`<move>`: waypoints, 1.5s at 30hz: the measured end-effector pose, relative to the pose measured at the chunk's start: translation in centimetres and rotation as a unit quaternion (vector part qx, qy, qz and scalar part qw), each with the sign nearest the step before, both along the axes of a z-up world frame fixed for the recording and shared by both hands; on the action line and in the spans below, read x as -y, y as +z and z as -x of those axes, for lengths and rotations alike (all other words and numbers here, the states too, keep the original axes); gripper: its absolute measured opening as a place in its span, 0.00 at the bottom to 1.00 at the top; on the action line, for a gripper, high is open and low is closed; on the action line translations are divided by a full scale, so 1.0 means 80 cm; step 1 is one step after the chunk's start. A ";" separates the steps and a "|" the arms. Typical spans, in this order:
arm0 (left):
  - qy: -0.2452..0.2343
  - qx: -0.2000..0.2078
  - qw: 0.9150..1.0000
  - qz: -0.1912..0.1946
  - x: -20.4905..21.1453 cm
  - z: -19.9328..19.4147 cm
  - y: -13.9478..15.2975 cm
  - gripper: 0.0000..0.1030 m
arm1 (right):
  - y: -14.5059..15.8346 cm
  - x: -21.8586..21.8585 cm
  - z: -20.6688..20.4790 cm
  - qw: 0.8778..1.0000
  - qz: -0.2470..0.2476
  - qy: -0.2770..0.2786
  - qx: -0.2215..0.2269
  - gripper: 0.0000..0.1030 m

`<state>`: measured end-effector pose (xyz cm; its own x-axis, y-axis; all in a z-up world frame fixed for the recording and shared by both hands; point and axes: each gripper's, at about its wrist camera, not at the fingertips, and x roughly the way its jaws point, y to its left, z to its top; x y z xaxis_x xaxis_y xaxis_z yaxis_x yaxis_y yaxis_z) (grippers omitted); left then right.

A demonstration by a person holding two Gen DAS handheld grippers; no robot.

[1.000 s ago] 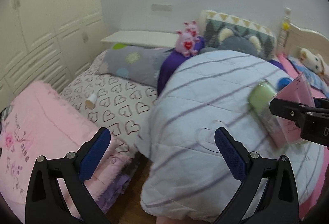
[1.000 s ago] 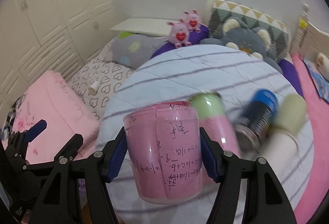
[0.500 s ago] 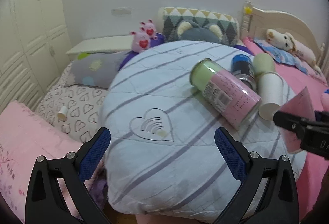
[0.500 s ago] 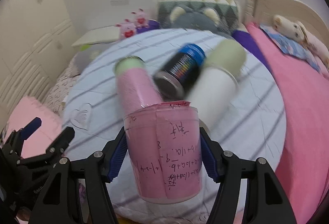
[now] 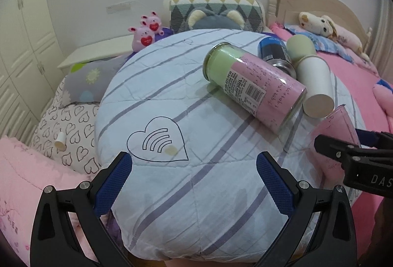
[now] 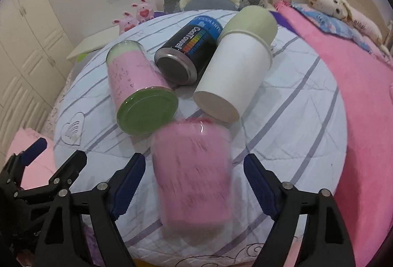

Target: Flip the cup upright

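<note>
Right gripper [image 6: 194,183] released one cup [image 6: 194,176]

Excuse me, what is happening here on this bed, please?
A person holds two grippers over a round striped cushion. The right gripper is open around a pink cup, which looks blurred, so it seems to be moving between the fingers; whether it stands steadily is unclear. The left gripper is open and holds nothing. Behind the cup, a pink-labelled jar, a dark can and a white paper cup lie on their sides.
</note>
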<state>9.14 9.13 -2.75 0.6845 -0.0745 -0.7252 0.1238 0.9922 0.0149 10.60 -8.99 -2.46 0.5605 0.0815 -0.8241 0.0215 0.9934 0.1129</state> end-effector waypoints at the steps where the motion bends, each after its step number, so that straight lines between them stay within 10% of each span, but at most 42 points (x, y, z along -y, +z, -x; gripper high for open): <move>1: 0.001 0.000 1.000 0.000 -0.002 0.000 0.001 0.99 | 0.001 0.001 0.003 1.000 0.000 -0.003 0.003 0.81; 24: 0.038 0.042 0.998 -0.004 0.029 0.046 0.055 0.99 | 0.053 0.045 0.039 0.997 -0.020 0.006 0.081 0.81; 45: 0.059 -0.088 0.994 0.025 0.158 -0.010 0.037 0.99 | 0.018 0.180 0.014 0.996 -0.069 -0.001 0.061 0.81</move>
